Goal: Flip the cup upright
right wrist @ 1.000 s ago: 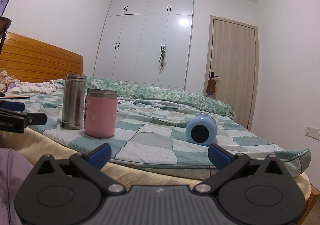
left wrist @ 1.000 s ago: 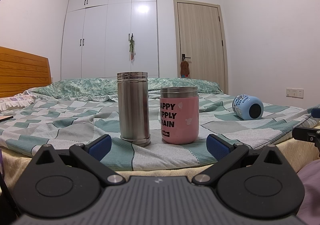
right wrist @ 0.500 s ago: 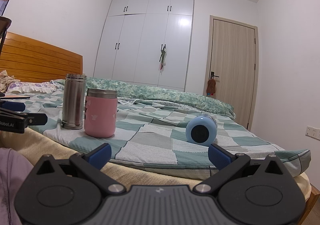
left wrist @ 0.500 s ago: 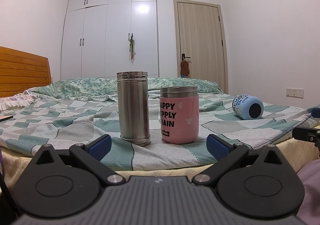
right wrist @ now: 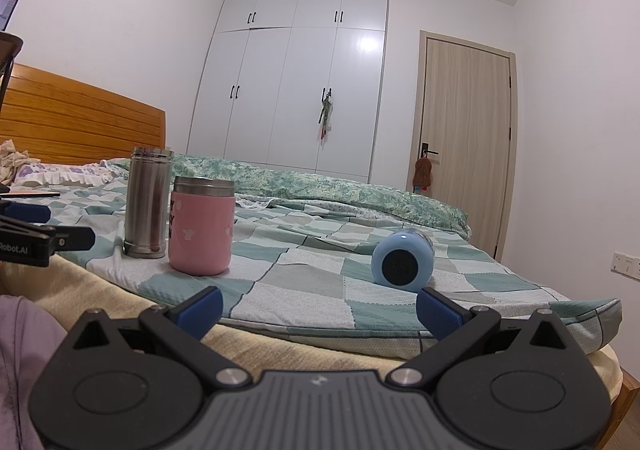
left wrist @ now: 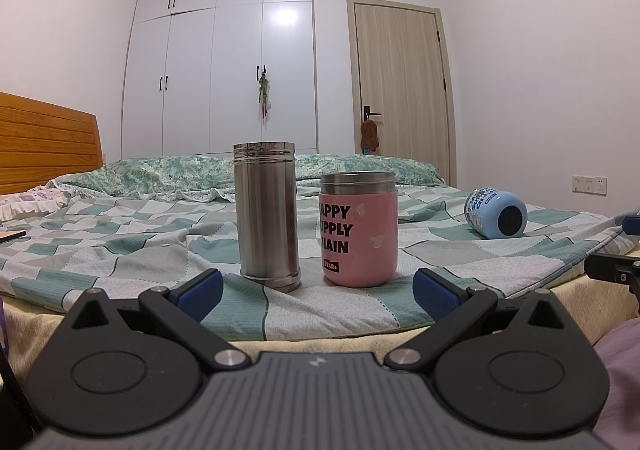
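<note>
Blue cup [right wrist: 402, 264] on its side, base toward camera, both hand-held grippers [left wrist: 316, 292] [right wrist: 318, 308] spread wide, empty.

Lighting: even, bright indoor light; white glare patch on wardrobe [left wrist: 286, 16] door. Soft shadows. Sharp focus; fisheye bending, dark corners at edges.

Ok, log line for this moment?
phase: pre-grasp | blue cup: on its side on bed | left gripper: open | right gripper: open, facing cup

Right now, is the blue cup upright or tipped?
Tipped. The blue cup lies on its side on the bed, its round dark end facing the camera.
</note>
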Demonstrator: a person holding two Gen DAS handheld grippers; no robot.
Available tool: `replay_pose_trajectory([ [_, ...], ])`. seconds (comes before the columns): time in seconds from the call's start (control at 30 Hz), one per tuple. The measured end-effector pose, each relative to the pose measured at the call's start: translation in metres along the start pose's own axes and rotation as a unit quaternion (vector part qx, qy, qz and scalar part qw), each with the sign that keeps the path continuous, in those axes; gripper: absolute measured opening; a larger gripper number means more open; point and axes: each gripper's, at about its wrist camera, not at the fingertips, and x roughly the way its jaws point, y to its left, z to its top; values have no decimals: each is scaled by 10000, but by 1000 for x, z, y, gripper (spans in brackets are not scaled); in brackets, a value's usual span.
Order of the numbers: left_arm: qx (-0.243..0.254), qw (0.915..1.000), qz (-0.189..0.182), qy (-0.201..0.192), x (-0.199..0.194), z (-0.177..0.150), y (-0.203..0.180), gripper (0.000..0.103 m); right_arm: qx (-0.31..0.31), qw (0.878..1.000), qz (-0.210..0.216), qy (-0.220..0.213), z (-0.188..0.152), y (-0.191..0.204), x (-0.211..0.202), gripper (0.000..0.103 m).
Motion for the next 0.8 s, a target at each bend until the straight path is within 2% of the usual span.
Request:
replay_pose_trajectory([
  [0.27, 100, 9999, 1, -4, -1, 5, -4, 103, 23, 10000, -24, 16, 1, 0, 0, 103],
  [0.4, -25, 9992, -410, -28, -1, 13, -13, 103, 273, 9996, 23, -15, 7, -10, -2, 103],
  [0.57, 196, 9974, -695, -58, 12, 32, -38, 103, 477, 9988, -92, 29, 19, -30, 6, 103],
  [0.8, 449, 9908, -1268, 126, 53, 74, -89, 103, 693, 9965, -371, 282, 44, -86, 25, 103],
])
